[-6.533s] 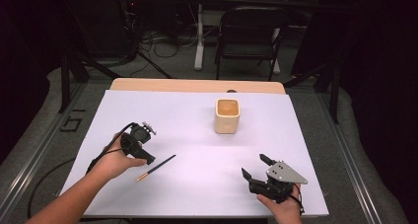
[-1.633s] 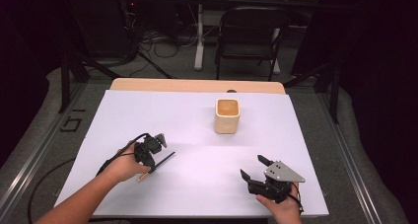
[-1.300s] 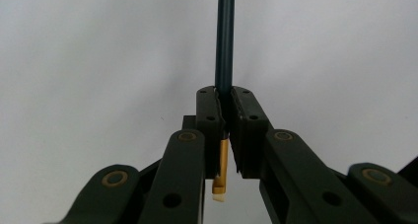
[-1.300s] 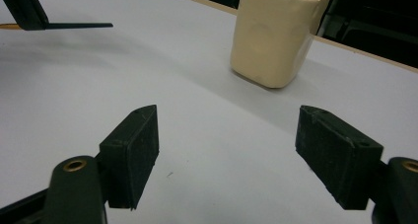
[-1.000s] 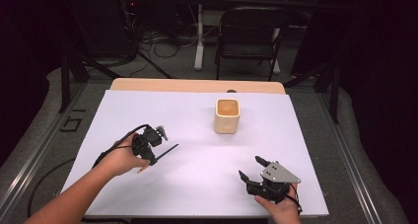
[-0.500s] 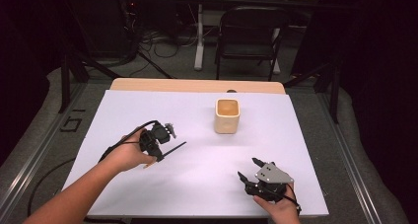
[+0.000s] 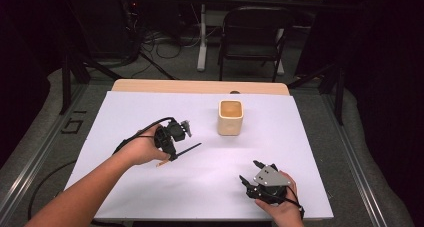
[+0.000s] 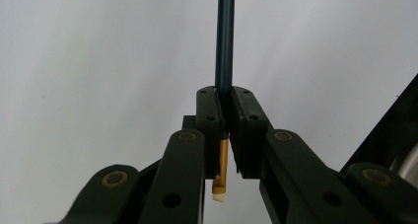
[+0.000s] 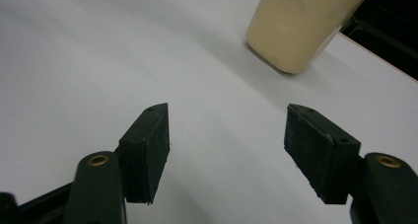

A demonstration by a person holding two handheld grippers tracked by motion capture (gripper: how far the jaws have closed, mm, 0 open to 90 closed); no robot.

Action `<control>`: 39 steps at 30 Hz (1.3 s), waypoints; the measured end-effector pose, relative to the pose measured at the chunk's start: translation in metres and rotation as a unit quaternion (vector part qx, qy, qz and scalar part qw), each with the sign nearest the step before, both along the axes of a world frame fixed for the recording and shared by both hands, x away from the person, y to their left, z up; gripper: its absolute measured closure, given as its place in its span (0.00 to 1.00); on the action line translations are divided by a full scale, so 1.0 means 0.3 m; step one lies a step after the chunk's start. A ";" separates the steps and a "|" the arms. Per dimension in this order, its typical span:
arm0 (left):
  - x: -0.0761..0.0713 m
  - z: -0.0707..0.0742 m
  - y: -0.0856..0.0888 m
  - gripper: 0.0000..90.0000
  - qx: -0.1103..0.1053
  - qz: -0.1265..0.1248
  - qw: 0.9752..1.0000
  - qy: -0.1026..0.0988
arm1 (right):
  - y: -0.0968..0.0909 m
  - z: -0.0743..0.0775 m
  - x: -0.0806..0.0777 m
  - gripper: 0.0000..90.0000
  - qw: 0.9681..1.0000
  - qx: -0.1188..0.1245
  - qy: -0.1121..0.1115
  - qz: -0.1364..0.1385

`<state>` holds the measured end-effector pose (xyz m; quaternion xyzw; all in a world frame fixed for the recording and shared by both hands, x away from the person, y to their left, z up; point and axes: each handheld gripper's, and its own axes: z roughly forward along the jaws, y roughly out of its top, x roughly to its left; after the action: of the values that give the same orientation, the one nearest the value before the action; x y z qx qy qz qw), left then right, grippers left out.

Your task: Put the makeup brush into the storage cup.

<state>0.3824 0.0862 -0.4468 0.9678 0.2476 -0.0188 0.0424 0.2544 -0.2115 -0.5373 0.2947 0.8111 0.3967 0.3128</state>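
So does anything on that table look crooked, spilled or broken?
Nothing stands out. The cup stands upright on the white table with no spill around it. The left gripper is clamped on a dark pencil, held straight between its jaws. The right gripper is open over bare table.

A white table seen from above; the left gripper, held in a hand, grips a thin dark pencil whose tip points away from it to the right, its tan end just behind the jaws; a cream cup stands beyond that tip, apart from it; the right gripper, well to the right and nearer the table's front edge, rests with jaws apart and nothing between them.
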 end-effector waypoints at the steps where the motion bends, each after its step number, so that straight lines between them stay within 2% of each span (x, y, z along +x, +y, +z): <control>1: 0.002 0.001 -0.006 0.93 -0.001 -0.001 1.000 0.003 | 0.001 0.000 0.001 0.38 1.000 -0.002 0.003 0.000; 2: 0.005 0.003 -0.012 0.93 -0.001 -0.005 1.000 0.005 | 0.001 0.002 0.000 0.39 1.000 -0.008 0.010 0.000; 5: 0.009 0.007 -0.029 0.93 0.001 -0.013 1.000 0.009 | 0.007 -0.004 0.004 0.40 1.000 -0.004 0.011 0.012; 9: 0.014 0.013 -0.046 0.93 0.001 -0.020 1.000 0.011 | 0.019 -0.004 0.004 0.40 0.999 -0.012 0.021 0.021; 10: 0.017 0.014 -0.049 0.93 0.002 -0.023 1.000 0.009 | 0.022 -0.005 0.007 0.40 1.000 -0.011 0.016 0.022; 14: 0.023 0.019 -0.060 0.93 0.003 -0.025 1.000 0.009 | 0.030 0.005 0.008 0.40 0.999 -0.022 0.020 0.020; 15: 0.024 0.019 -0.062 0.93 0.000 -0.025 1.000 0.009 | 0.033 0.006 0.014 0.40 0.999 -0.018 0.018 0.027; 23: 0.027 0.016 -0.072 0.93 0.002 -0.032 0.999 0.015 | 0.053 0.038 0.040 0.40 0.998 -0.042 0.007 0.037; 29: 0.026 0.018 -0.081 0.93 0.004 -0.037 0.999 0.016 | 0.076 0.052 0.062 0.44 0.996 -0.071 -0.004 0.053; 32: 0.022 0.018 -0.087 0.93 0.002 -0.037 0.999 0.016 | 0.092 0.053 0.066 0.46 0.994 -0.092 -0.009 0.065; 34: 0.019 0.018 -0.091 0.93 0.001 -0.038 0.999 0.014 | 0.109 0.056 0.065 0.48 0.990 -0.122 -0.023 0.074; 35: 0.018 0.019 -0.093 0.93 0.001 -0.040 0.999 0.015 | 0.117 0.062 0.062 0.48 0.986 -0.141 -0.028 0.079; 38: 0.014 0.019 -0.098 0.93 -0.001 -0.040 0.999 0.014 | 0.143 0.071 0.060 0.49 0.981 -0.162 -0.046 0.093; 39: 0.013 0.020 -0.099 0.93 -0.001 -0.041 0.999 0.015 | 0.150 0.077 0.059 0.49 0.978 -0.176 -0.053 0.093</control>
<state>0.3864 0.0564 -0.4407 0.9766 0.2085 -0.0349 0.0391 0.2722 -0.1665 -0.5140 0.1363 0.8745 0.2899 0.3642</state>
